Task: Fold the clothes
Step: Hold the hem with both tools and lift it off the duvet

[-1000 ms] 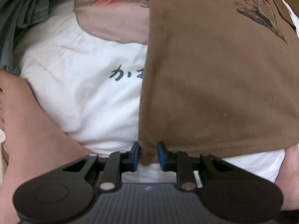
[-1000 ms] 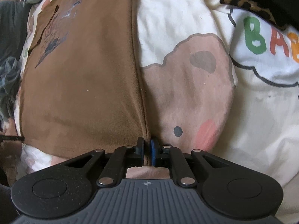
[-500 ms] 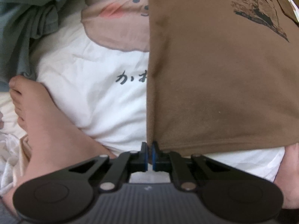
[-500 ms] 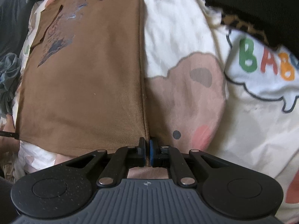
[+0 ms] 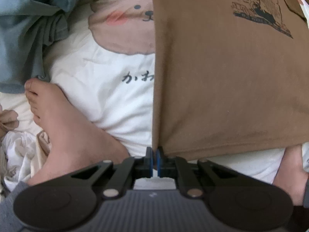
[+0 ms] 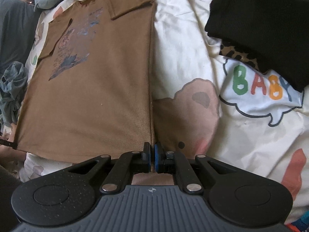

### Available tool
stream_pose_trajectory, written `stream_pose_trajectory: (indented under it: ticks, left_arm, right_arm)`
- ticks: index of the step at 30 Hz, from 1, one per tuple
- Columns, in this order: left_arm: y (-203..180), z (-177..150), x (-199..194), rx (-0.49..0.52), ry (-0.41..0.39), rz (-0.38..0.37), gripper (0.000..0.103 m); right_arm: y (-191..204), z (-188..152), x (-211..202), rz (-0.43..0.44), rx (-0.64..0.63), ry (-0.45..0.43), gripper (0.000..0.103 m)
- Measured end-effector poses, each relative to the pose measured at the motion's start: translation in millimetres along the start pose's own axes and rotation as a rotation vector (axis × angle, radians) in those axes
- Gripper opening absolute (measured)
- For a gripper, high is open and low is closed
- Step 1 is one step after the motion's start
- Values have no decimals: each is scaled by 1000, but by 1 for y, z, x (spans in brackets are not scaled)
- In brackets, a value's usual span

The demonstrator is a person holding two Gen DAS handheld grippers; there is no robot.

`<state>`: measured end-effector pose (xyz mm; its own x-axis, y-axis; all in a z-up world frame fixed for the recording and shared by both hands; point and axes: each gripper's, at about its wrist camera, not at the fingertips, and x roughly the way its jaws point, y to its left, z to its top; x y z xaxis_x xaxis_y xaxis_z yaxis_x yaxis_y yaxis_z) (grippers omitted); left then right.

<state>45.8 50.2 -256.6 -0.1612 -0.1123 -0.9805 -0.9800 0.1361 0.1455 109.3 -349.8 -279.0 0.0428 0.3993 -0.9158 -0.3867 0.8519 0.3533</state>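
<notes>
The left gripper (image 5: pixel 154 154) is clamped on the brown T-shirt (image 5: pixel 222 77) at its lower left corner; the shirt spreads from the jaws toward 1 o'clock. The right gripper (image 6: pixel 151 151) pinches the lower right corner, cloth running toward 11 o'clock. Only the left view shows a bare foot (image 5: pixel 63 119); only the right shows a black garment (image 6: pixel 260 23).

Left gripper (image 5: pixel 154 155) has its blue-padded jaws pinched on the lower left corner of the brown T-shirt (image 5: pixel 227 81), printed side up. The shirt lies over a cream cartoon-print bedsheet (image 5: pixel 108 100). A bare foot (image 5: pixel 65 127) rests on the sheet at left, near crumpled grey-blue clothing (image 5: pixel 29 29).
</notes>
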Motion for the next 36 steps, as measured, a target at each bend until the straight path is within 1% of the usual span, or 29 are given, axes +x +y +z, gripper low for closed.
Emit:
stream_pose_trajectory:
  ticks: [1,2,4,10,13,16,18,21,23,29,34,36]
  left_arm:
    - [0,10,1,4,7,0,4]
    - [-4,9,1,7,14,-1,4]
    - [-10,3,-4,22,28,-4,4]
    - [-23,-8,0,63,61,0,4]
    - [-26,-14,2,81,84,5,4]
    - [-28,-17,1,83,100,-5,4]
    - [-27,-16,-4,65,96,-21,4]
    - [-27,-12,-26,58,68,-47,3]
    - [-27,-10,-41,66,49,-58,3]
    - [-17,-7,-71,80,3,-86,3]
    - [-9,-5,-79,70,-29,-104,3]
    - [-5,-6,-83,49,-35,-120,3]
  right_arm:
    - [0,1,-2,-4,-1,2,1]
    - [0,2,-4,-10,-3,4,1]
    - [-2,3,-7,-24,-5,9,1]
    - [-9,1,-12,-55,9,22,1]
    - [-9,-3,-14,-65,3,41,1]
    - [-9,-8,-13,-69,5,64,1]
    - [-12,-12,-16,-58,32,63,1]
    - [-14,-11,-26,-34,64,45,1]
    - [-11,-6,-36,-22,59,33,1]
    - [-3,13,-67,1,39,-2,1]
    - [3,29,-91,10,25,-34,1]
    - [6,33,-100,10,17,-44,1]
